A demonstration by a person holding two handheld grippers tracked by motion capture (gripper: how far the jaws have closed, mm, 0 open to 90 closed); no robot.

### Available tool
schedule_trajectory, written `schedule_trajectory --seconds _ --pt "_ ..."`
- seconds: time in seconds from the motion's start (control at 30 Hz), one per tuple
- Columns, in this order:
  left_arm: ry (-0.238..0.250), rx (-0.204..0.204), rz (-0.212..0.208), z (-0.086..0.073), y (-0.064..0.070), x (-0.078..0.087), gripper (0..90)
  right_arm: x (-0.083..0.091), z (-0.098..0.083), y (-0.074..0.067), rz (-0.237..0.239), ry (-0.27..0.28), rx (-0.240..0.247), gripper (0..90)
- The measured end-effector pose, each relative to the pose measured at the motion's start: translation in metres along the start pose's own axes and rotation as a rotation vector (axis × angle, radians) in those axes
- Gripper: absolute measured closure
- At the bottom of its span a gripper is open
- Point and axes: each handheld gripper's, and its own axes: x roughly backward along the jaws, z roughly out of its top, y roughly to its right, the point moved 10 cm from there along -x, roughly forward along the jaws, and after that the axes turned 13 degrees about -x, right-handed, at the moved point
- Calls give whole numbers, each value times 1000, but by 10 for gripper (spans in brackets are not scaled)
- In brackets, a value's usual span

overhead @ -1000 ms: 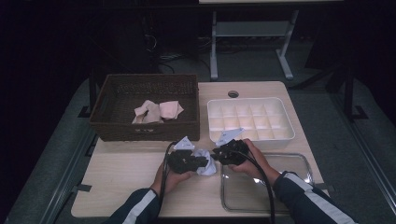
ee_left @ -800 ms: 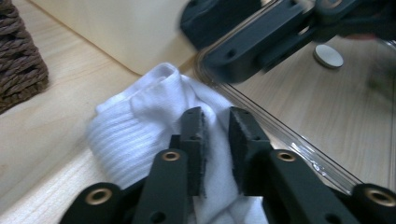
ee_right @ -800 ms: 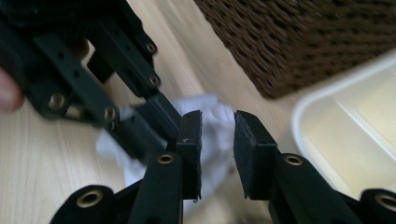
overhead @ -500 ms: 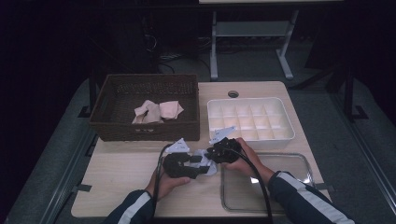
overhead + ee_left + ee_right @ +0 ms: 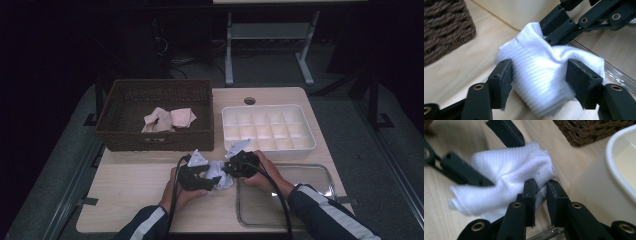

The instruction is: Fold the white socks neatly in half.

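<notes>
Two grippers on one white sock, in front of the divided tray

High view: the white sock (image 5: 218, 174) lies bunched on the table (image 5: 125, 200) just in front of the white divided tray (image 5: 268, 131), between the left gripper (image 5: 210, 176) and the right gripper (image 5: 229, 169); the wicker basket (image 5: 156, 116) stands to the tray's left and the clear tray (image 5: 285, 200) in front of it, toward the person.
Left gripper view: the left gripper's jaws have just been opening and stand wide astride the sock (image 5: 544, 75), pads off the cloth — its long axis runs across the gap.
Right gripper view: the right gripper (image 5: 540, 191) is pinched narrow on a fold of the sock (image 5: 506, 175), hard against the tray wall (image 5: 596, 192); I judge the free room lies away from the tray, over bare table.
</notes>
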Motion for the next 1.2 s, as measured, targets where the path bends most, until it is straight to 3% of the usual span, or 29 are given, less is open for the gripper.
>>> schedule_trajectory --seconds 0.13,0.3,0.43,0.57,0.67,0.87,1.07,1.2 --pt "-30 -19 13 -5 -1 0 348 6 5 -1 -18 12 21 692" --pt "-11 26 2 -7 1 -4 307 18 16 -12 19 68 -10 570" --pt "-22 26 -14 -11 1 -2 293 9 10 -14 8 35 6 524" --pt "-12 49 -74 -15 8 -1 363 6 1 -10 50 8 -83 464" --pt "-45 -17 -96 -18 13 3 440 4 -3 -11 89 0 -126 406" --pt "-75 -102 -106 -22 20 9 543 -2 -4 -13 150 -15 -113 375" --pt "-62 -142 -107 -25 22 11 552 -9 -7 -16 237 -42 -173 348" --pt "-37 -145 -108 -25 22 11 543 -11 -8 -20 317 -71 -191 438"
